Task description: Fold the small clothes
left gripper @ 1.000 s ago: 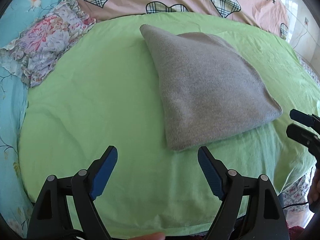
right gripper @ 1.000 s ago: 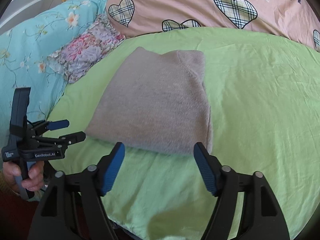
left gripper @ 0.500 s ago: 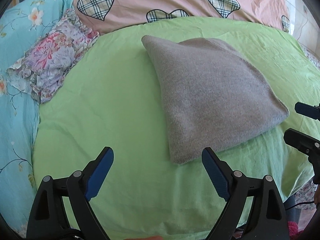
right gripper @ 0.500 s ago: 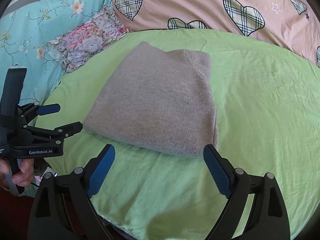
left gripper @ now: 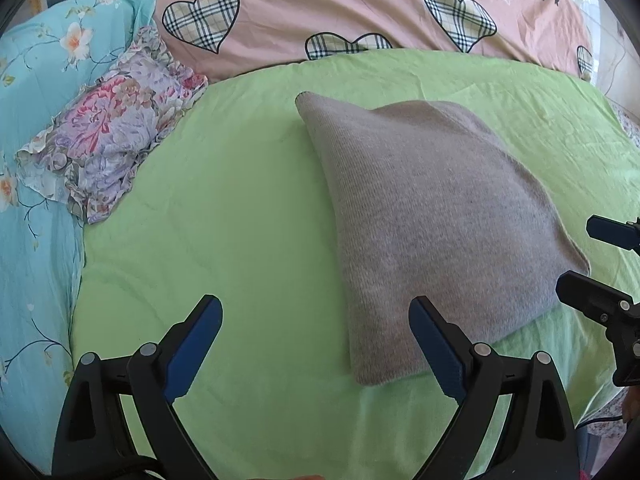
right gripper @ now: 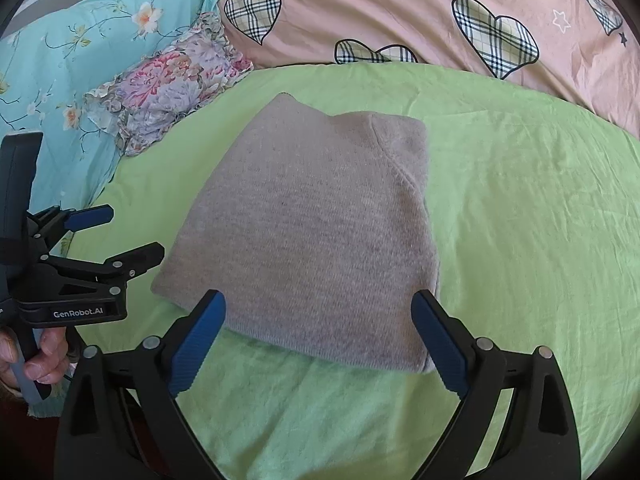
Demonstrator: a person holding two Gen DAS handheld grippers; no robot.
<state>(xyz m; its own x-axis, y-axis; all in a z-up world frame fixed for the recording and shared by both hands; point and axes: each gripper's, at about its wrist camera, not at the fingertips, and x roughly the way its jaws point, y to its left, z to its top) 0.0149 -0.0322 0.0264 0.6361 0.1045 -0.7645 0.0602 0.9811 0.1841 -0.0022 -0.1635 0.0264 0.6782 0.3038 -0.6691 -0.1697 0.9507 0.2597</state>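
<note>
Legible text: one item only.
- "GenRobot.AI", white lettering on black body of left gripper (right gripper: 116, 234), lower side plate, seen in right wrist view near left edge of bed.
- No other readable text, numbers or labels. Heart and star prints on pink quilt (right gripper: 400, 12) are patterns, not writing.
- Left wrist view: nothing legible.

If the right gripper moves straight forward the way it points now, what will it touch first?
Most likely the near edge of the folded grey knitted garment, which lies between the open jaws of the right gripper, on the green bedsheet. The gripper's height above it is unclear.
</note>
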